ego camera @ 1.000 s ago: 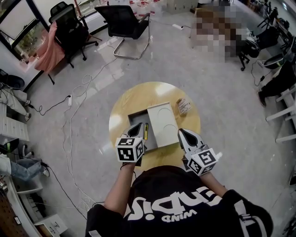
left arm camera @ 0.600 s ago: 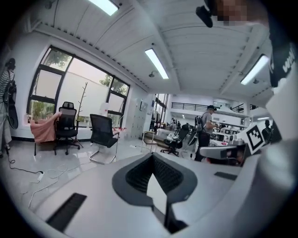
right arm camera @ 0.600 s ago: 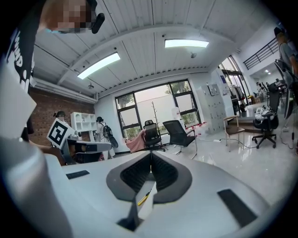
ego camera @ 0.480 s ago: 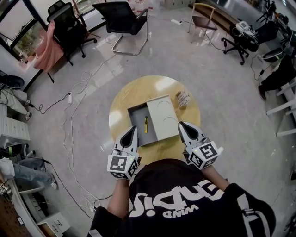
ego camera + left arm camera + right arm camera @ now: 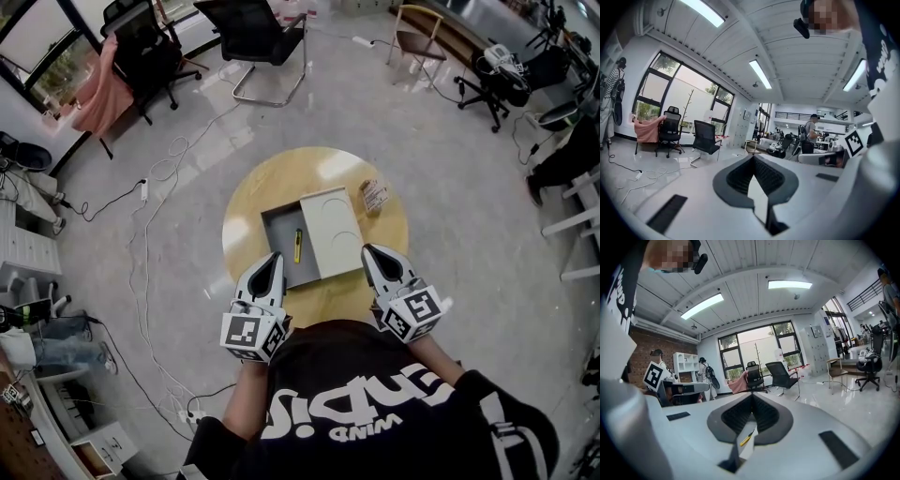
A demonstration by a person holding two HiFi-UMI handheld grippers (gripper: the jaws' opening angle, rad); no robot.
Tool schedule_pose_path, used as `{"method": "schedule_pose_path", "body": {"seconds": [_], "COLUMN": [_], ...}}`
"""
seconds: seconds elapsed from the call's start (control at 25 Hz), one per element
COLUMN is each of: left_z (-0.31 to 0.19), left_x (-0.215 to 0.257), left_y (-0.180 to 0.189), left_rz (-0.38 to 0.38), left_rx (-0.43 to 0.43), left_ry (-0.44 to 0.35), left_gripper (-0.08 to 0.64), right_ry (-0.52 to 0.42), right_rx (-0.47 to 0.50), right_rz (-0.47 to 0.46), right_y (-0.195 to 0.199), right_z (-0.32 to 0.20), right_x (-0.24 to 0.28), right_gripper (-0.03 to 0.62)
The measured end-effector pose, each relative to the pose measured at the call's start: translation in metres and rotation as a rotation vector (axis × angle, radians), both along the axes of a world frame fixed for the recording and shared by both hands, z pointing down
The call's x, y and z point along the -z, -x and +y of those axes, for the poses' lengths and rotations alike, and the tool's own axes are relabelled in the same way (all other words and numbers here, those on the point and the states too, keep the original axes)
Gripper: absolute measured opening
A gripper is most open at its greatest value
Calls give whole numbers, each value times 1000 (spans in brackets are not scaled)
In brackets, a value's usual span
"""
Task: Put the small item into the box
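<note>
A small yellow item (image 5: 298, 246) lies inside the open grey box (image 5: 279, 232) on the round wooden table (image 5: 281, 187). The box's cream lid (image 5: 330, 230) rests across its right half. My left gripper (image 5: 270, 263) hovers at the table's near edge, just short of the box, jaws shut and empty. My right gripper (image 5: 372, 255) sits near the lid's front right corner, also shut and empty. In the left gripper view the gripper (image 5: 753, 157) points out into the room. Under the closed tips of the gripper (image 5: 752, 395) in the right gripper view, the yellow item (image 5: 746, 438) shows.
A small printed carton (image 5: 374, 196) lies on the table right of the lid. Black office chairs (image 5: 253, 28) and a wooden chair (image 5: 417, 33) stand beyond the table. Cables (image 5: 159, 187) trail over the floor at left. People stand far off in the room.
My left gripper has drawn back from over the box's near left corner toward the person and lifted. The yellow item stays in the box. The right gripper has kept still.
</note>
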State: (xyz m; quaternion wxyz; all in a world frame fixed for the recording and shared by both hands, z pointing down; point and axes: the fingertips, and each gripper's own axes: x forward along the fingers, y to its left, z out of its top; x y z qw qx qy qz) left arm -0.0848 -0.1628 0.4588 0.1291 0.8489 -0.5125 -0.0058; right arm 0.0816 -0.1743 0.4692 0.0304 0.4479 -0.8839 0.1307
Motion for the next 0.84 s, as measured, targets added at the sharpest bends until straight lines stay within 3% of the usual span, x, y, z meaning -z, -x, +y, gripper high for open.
{"method": "schedule_pose_path", "body": {"seconds": [0.84], "left_z": [10], "left_x": [0], "left_y": [-7], "left_rz": [-6], "left_rx": [0], "left_ry": [19], "left_gripper": [9], "right_ry": [-4], "right_rx": [25], "right_rz": [-6], "right_y": [3], "right_z": [2], "right_x": [3], "right_gripper": [3]}}
